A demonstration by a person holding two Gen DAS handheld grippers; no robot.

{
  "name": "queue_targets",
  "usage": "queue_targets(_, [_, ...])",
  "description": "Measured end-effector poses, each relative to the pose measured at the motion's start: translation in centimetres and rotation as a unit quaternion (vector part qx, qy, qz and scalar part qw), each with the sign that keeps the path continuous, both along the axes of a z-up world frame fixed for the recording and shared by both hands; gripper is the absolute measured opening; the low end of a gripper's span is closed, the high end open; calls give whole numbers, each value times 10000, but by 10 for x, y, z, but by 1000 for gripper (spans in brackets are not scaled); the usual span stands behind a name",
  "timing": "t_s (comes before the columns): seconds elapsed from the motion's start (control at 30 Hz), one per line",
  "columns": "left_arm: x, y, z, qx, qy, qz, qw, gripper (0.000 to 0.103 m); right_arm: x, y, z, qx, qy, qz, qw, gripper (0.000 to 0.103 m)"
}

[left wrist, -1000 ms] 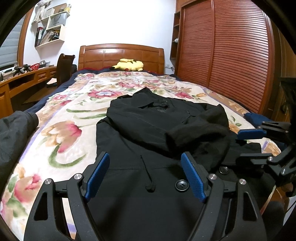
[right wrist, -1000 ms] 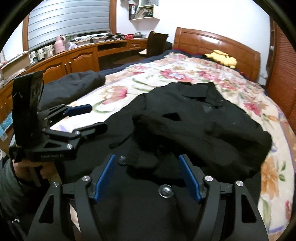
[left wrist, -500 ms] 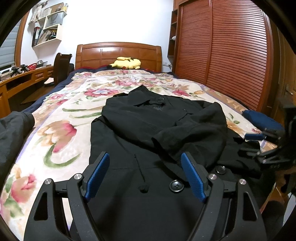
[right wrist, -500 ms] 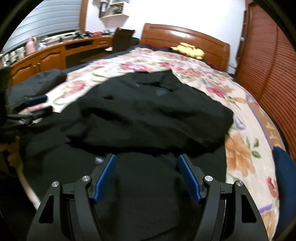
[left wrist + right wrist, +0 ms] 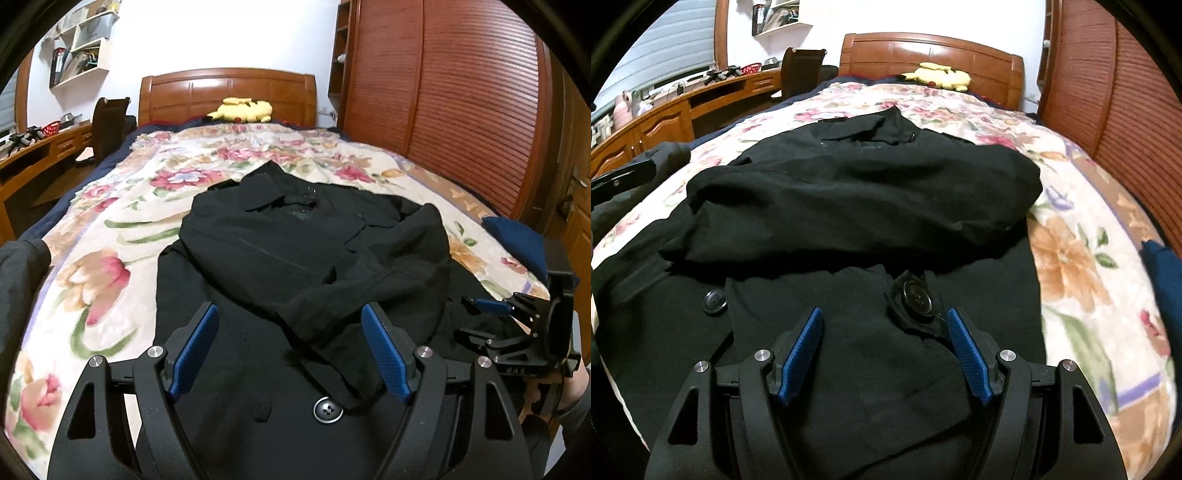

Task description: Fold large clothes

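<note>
Two grippers hang over a black coat [image 5: 295, 258] spread on a flowered bedspread [image 5: 110, 236], its sleeves folded across the chest and collar toward the headboard [image 5: 227, 92]. Left gripper [image 5: 290, 349] has its blue pads spread wide, holding nothing, above the coat's lower part near a button [image 5: 327, 409]. Right gripper [image 5: 886, 354] is likewise spread wide and empty over the hem, just beside another button [image 5: 916, 297]. Beside the headboard lies a yellow plush toy [image 5: 242, 110].
</note>
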State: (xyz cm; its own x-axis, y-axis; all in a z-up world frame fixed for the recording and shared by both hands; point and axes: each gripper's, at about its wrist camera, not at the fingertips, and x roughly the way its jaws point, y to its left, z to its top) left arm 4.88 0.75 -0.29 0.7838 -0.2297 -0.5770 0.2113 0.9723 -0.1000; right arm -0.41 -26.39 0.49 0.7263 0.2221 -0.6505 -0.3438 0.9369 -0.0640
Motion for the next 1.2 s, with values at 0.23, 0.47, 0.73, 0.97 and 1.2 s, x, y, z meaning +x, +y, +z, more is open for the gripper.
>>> queue_targets(0.23, [30,-11,-12,-130,526,-151,9984,80,0,4,-8,139,-43,-6,9999,72])
queue_targets(0.47, [51,-27,-28,-56,996,-381,9943,63,-3,-15,-10,309,-8,32,9995,72])
queue_targets(0.73, [49,-29,-28,-35,1146,-547,9919,14,0,-20,-11,318,-38,38,9995,72])
queue_targets(0.97, [19,-5,17,229,432,-290,9984,10,-1,-22,-12,297,-70,35,9995,72])
queue_targets(1.2, [-16,40,25,281,313,-26,9991,10,-2,-22,-12,264,-111,27,9996,72])
